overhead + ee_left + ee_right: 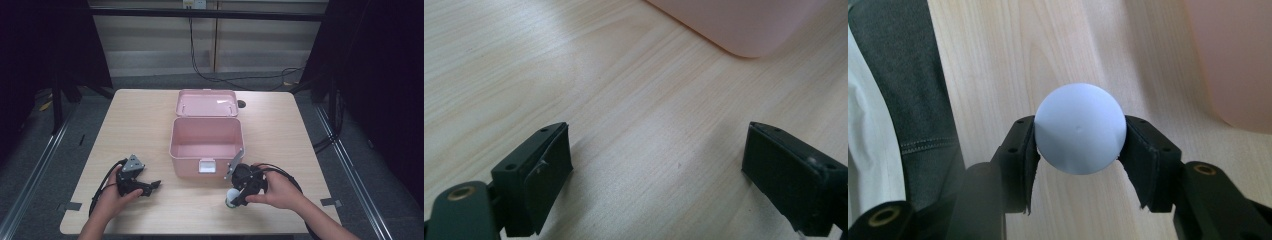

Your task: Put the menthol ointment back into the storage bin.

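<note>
Ball: we have a white ball [1080,128] pinched between the two black jaws of the right hand-held gripper [239,195]; the jaws press on its two sides and close no further than its width. In the high view it sits low over the surface [150,120], near the front edge, at about 5 o'clock from the pink box [206,145].

Way to the box: from the ball, the open box lies at roughly 11 o'clock, and its front wall with the white latch [207,166] stands between the two (so we judge the ball must rise over that rim before it goes in).

Long axis: the ball is round and has none; the box runs left to right, its lid [207,103] thrown back at 12 o'clock, so the whole mouth is open from above.

Nearer hand: the right one, plainly. The left hand-held gripper [150,187] rests at 7 o'clock from the box, jaws spread wide with bare wood between them, holding nothing.

Edges: the front edge of the surface runs close under the right hand at 6 o'clock; a dark sleeve and white cloth show past it in the right gripper view.

Open room: bare surface to either side of the box, and nothing we can see inside it.
</note>
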`<state>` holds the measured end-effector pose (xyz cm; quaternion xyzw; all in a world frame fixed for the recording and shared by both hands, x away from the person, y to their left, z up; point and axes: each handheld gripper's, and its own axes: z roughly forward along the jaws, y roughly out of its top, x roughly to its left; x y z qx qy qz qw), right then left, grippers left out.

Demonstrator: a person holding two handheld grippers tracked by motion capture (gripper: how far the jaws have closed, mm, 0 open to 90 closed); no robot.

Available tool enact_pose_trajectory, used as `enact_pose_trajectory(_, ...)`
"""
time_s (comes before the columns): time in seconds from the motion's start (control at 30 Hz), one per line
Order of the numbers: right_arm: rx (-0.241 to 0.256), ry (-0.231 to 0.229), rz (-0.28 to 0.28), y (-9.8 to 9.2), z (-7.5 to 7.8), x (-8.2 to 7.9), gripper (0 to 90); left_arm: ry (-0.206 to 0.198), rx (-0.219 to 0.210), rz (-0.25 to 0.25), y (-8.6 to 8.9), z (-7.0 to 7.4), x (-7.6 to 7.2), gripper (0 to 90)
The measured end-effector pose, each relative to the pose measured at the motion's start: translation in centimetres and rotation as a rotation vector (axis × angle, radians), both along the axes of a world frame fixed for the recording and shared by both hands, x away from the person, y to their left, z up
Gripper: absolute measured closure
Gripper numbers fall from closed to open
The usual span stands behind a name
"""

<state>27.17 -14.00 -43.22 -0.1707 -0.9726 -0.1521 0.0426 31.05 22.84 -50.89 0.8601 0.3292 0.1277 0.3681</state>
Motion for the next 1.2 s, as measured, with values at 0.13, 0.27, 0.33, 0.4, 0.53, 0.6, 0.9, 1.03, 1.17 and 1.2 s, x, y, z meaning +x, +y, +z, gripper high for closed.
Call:
enact_pose_trajectory(0.13,0.005,0.016,-0.016,-0.1,1.1,0.1,57.3,0.000,0.000,0.000,0.0,0.0,0.0,11.8)
enact_pose_trajectory(0.27,0.048,0.031,-0.031,-0.5,2.3,0.4,68.4,0.000,0.003,0.001,0.0,0.0,0.0,11.7)
enact_pose_trajectory(0.33,0.045,0.027,-0.055,-0.9,2.9,0.8,60.4,0.000,0.000,0.000,0.0,0.0,0.0,11.8)
enact_pose_trajectory(0.4,0.041,0.038,-0.059,-0.9,2.9,0.8,56.8,0.000,0.000,0.000,0.0,0.0,0.0,11.8)
enact_pose_trajectory(0.53,0.025,0.049,-0.011,-0.5,2.4,0.2,44.4,0.000,0.000,0.000,0.0,0.0,0.0,11.7)
enact_pose_trajectory(0.6,0.013,0.044,0.005,0.1,2.1,-0.1,40.7,0.000,0.000,0.000,0.0,0.0,0.0,11.7)
enact_pose_trajectory(0.9,-0.092,0.038,0.042,2.0,0.5,0.0,41.8,0.001,0.000,-0.001,0.0,0.0,0.0,11.6)
enact_pose_trajectory(1.03,-0.114,0.042,0.056,2.6,0.1,-0.1,45.7,0.001,0.000,-0.001,0.0,0.0,0.0,11.5)
enact_pose_trajectory(1.17,-0.131,0.030,0.066,3.0,0.1,-0.2,50.3,0.000,0.000,-0.002,0.0,0.0,0.0,11.5)
enact_pose_trajectory(1.2,-0.134,0.023,0.069,3.0,0.2,-0.2,50.4,0.000,0.000,-0.001,0.0,0.0,0.0,11.5)
